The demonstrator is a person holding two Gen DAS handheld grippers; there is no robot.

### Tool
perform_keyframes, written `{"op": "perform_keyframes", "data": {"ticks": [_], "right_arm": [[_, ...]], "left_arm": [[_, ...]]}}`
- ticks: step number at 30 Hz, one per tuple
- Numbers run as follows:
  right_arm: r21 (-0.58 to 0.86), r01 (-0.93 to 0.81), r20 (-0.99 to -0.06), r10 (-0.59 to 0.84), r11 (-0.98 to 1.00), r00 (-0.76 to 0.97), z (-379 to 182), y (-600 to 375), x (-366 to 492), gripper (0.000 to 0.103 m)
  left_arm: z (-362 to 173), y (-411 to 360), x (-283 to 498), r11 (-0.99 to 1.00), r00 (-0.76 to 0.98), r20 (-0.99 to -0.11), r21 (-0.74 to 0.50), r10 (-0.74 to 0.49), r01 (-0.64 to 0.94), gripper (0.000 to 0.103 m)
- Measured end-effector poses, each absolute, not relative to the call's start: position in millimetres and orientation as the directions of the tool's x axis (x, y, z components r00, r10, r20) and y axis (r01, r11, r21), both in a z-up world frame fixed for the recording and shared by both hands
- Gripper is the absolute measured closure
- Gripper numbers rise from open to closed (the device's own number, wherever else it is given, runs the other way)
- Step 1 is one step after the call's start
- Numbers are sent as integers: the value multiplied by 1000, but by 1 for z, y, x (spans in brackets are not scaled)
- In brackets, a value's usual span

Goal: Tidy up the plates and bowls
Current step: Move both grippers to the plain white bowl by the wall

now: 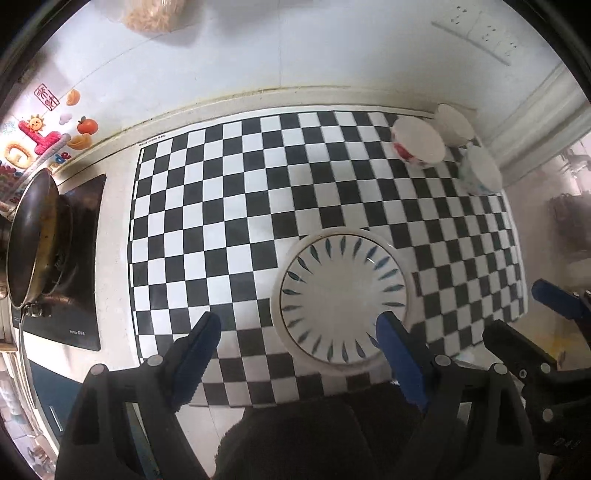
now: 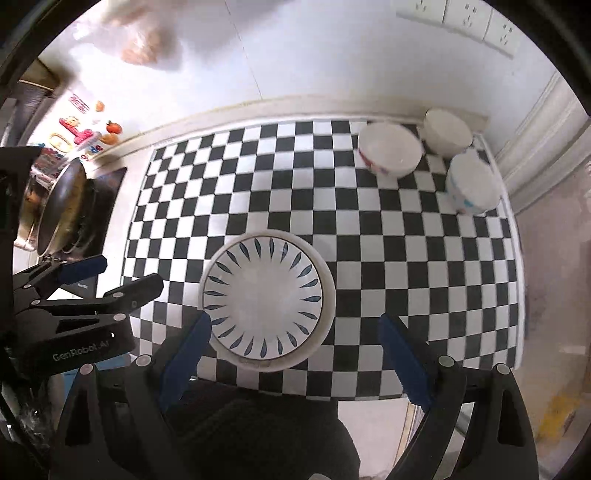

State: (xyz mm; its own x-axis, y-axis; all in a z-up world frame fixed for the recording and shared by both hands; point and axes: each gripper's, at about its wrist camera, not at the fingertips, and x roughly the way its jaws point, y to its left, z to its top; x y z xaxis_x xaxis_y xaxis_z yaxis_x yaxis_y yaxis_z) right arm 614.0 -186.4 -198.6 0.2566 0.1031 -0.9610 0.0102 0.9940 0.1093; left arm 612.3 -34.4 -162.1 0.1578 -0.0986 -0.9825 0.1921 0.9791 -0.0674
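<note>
A white plate with a ring of blue leaf marks (image 1: 343, 295) (image 2: 264, 299) lies on top of a larger plain white plate (image 1: 274, 314) (image 2: 329, 314) near the front of the checkered mat (image 1: 221, 184) (image 2: 369, 258). Three bowls stand at the mat's back right corner: one with red marks (image 1: 419, 144) (image 2: 391, 149), a plain white one (image 1: 454, 125) (image 2: 447, 133), and one with blue marks (image 1: 482, 171) (image 2: 472, 182). My left gripper (image 1: 297, 319) (image 2: 127, 272) hangs open well above the plates. High over the plates too, my right gripper (image 2: 294, 318) (image 1: 513, 310) is open and holds nothing.
A dark pan (image 1: 33, 240) (image 2: 62, 206) sits on a black stove (image 1: 85, 258) left of the mat. A white tiled wall with sockets (image 2: 469, 18) runs behind. A clear bag of pale food (image 1: 155, 14) hangs at the top. The counter edge drops off at the right.
</note>
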Motion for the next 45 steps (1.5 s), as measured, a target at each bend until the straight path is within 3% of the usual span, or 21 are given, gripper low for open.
{"op": "perform_keyframes", "data": {"ticks": [17, 28, 37, 45], "right_arm": [[88, 76, -964, 65, 993, 257, -175, -178, 592, 9], [135, 270, -932, 29, 953, 360, -195, -211, 609, 9], [199, 364, -908, 31, 910, 418, -222, -290, 659, 9], [277, 350, -918, 139, 895, 371, -279, -382, 757, 12]], "left_arm": [[-134, -32, 593, 957, 167, -977, -84, -134, 278, 17], [-138, -23, 632, 963, 289, -944, -87, -161, 254, 17], [-155, -74, 695, 972, 370, -913, -97, -172, 214, 17], [-200, -155, 771, 978, 304, -942, -88, -143, 188, 17]]}}
